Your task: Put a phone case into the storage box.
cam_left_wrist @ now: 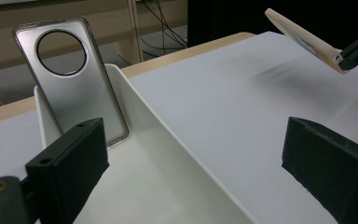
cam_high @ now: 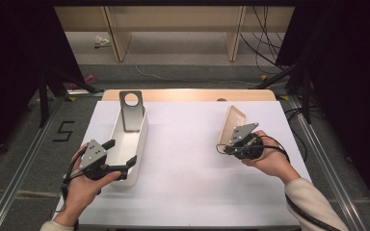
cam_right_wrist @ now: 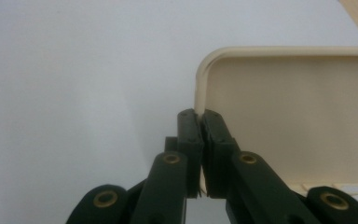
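- The right gripper (cam_high: 232, 143) has its jaws pinched nearly shut on the side rim of a cream case (cam_high: 234, 122); the right gripper view shows both pads clamped on that thin edge (cam_right_wrist: 199, 93).
- The cream case is off the table (cam_high: 188, 144), tilted, over the table's right half toward the far edge. Its long axis runs away from the person, with the open hollow side facing right in the high view.
- The tray (cam_high: 139, 144) lies at the table's left side, long axis toward the far edge. A grey case (cam_high: 131, 109) with a round hole leans upright against its far end wall.
- The relation that matters, as I judge it: the tray is well apart to the left of the held case, so the right hand has to carry it across the bare middle of the table.
- The left gripper (cam_high: 120, 155) is the nearer one to the tray; its jaws stand wide open and straddle the tray's right wall (cam_left_wrist: 168, 140) at the near end, one jaw inside and one outside, gripping nothing.
- The right hand (cam_high: 270, 161) is palm-in, wrist raised, jaws pointing away and left; the left hand (cam_high: 84, 185) rests low at the tray's near end.
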{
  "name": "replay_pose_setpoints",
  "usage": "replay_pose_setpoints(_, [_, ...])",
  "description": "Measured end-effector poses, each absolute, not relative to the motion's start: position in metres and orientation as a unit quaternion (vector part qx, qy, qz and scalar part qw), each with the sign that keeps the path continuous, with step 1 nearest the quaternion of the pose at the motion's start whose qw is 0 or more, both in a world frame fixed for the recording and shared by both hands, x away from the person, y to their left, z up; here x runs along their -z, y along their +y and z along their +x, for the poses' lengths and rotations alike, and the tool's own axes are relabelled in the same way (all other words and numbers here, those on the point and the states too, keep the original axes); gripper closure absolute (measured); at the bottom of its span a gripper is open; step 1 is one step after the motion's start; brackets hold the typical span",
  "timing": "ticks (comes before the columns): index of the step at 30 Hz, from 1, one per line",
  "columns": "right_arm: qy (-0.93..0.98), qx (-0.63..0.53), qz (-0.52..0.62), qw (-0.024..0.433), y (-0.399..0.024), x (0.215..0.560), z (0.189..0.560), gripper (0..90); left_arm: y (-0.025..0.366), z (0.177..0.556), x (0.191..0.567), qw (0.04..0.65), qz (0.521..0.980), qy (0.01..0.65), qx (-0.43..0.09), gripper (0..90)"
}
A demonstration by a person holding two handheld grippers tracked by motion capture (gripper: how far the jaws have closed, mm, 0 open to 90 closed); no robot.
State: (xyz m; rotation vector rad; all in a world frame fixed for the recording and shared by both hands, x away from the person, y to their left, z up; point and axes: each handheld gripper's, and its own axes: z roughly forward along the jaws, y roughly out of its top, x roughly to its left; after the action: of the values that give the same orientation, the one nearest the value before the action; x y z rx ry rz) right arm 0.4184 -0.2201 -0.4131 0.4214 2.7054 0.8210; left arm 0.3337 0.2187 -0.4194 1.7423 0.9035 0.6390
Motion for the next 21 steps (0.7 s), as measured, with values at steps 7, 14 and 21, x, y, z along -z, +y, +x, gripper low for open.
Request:
replay_pose_setpoints(7, [0.938, -0.293, 0.125, 0.137, -0.210, 0.412, 0.411, 87.8, 0.219, 0.334, 0.419, 0.513, 0.724, 0.376, -0.265, 6.5])
replay_pose_setpoints(14, [0.943, -0.291, 0.098, 0.129, -0.197, 0.412, 0.400, 87.8, 0.218, 0.334, 0.420, 0.513, 0.725, 0.376, -0.264, 6.7])
replay_pose_setpoints(21, [0.945, -0.291, 0.078, 0.124, -0.187, 0.412, 0.391, 87.7, 0.218, 0.334, 0.420, 0.513, 0.725, 0.377, -0.264, 6.8])
